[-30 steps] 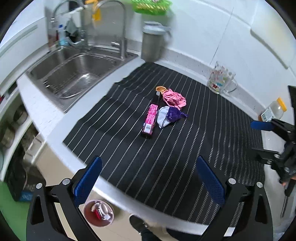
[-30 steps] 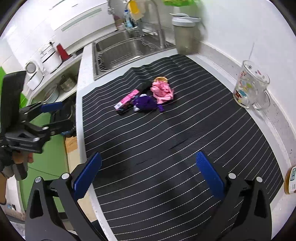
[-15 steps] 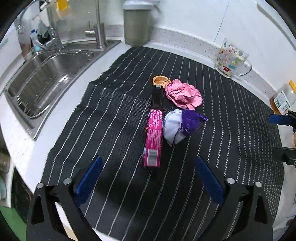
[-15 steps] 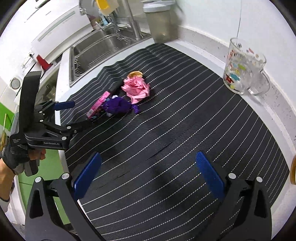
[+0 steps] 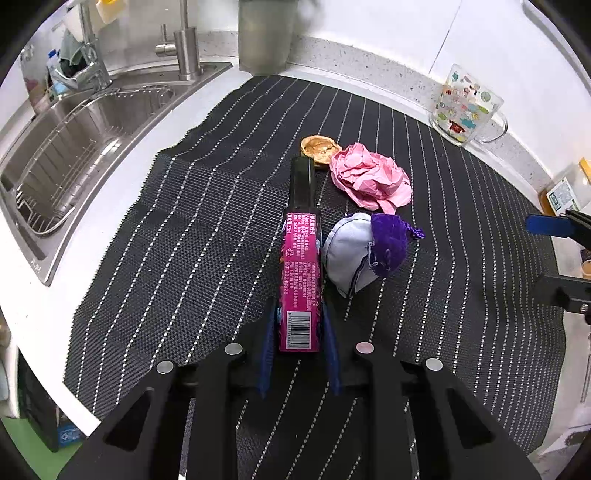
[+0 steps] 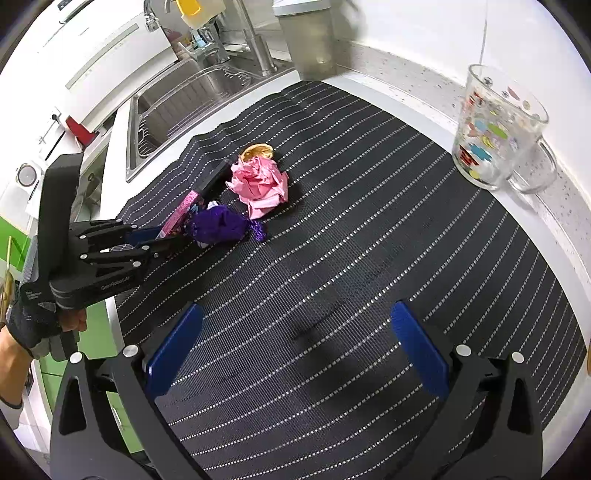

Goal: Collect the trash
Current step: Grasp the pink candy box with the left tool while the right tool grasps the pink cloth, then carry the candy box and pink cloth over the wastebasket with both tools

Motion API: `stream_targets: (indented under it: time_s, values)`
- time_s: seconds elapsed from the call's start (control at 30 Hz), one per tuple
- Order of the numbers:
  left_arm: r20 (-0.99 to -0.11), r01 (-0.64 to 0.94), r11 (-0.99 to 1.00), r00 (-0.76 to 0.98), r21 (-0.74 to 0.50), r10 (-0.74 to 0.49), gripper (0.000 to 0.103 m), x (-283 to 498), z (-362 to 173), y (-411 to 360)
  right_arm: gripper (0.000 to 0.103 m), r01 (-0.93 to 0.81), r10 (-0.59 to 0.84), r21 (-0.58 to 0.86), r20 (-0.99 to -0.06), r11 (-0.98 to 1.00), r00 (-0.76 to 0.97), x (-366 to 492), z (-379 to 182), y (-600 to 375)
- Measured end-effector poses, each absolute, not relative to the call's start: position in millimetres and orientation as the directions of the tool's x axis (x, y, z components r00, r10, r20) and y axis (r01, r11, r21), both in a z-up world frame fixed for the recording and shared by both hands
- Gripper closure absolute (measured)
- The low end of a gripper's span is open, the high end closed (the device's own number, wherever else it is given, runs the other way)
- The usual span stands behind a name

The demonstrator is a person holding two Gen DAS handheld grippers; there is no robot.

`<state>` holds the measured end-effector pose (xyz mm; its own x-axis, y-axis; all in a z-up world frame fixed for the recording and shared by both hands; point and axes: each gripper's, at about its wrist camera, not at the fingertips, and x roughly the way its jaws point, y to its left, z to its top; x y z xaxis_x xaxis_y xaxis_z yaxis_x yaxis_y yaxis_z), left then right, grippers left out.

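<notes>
A long pink box (image 5: 300, 266) with a black far end lies on the striped black mat (image 5: 184, 240). My left gripper (image 5: 299, 314) has its jaws closing, and both blue pads touch the sides of the box's near end. Beside the box lie a white and purple pouch (image 5: 365, 251), a crumpled pink paper (image 5: 369, 179) and an orange-brown shell (image 5: 319, 147). The right wrist view shows the left gripper (image 6: 166, 236) at the pink box (image 6: 183, 214), beside the purple pouch (image 6: 218, 225) and pink paper (image 6: 260, 182). My right gripper (image 6: 297, 347) hangs open over bare mat, holding nothing.
A steel sink (image 5: 74, 147) with a wire rack lies left of the mat. A grey canister (image 5: 264, 33) stands at the back wall and a printed glass mug (image 6: 495, 125) at the back right. A gloved hand (image 6: 33, 328) holds the left gripper.
My left gripper came forward and down to the pink box, and its wide jaws narrowed onto the box's near end. The right gripper moved lower over the mat, still open.
</notes>
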<state>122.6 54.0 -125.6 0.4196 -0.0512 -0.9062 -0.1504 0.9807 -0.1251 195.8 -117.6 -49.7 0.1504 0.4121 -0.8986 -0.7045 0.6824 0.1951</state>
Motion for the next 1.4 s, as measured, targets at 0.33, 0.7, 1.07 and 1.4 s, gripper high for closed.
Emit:
stream_targets:
  time_s: [0.33,0.7,1.07,1.4]
  values:
    - [-0.888,-0.181,0.975,0.458,-0.133,-0.036,0.08,103.0,-88.5,64.5,0.003,-0.747,0.425,0.177,-0.892,0.641,0.153,210.7,-45.2,-78.8]
    - [-0.868,-0.218,0.963,0.497,-0.155,-0.027,0.08,92.4,-71.6,86.1,0.003,-0.783,0.416,0.16,-0.899,0.601,0.136,241.9,-66.0,-17.2]
    - [-0.867,-0.245,0.954,0.498,-0.171,-0.027,0.08,92.9,-72.2,98.5,0.049,-0.81,0.376,0.149,-0.922,0.567,0.094,248.6,-91.3,5.1]
    - [-0.852,-0.275,0.941,0.523,-0.199,-0.027,0.08,75.4,-56.9,85.1,0.065,-0.826,0.426,0.13,-0.893,0.548,0.143,234.2,-49.2,-25.3]
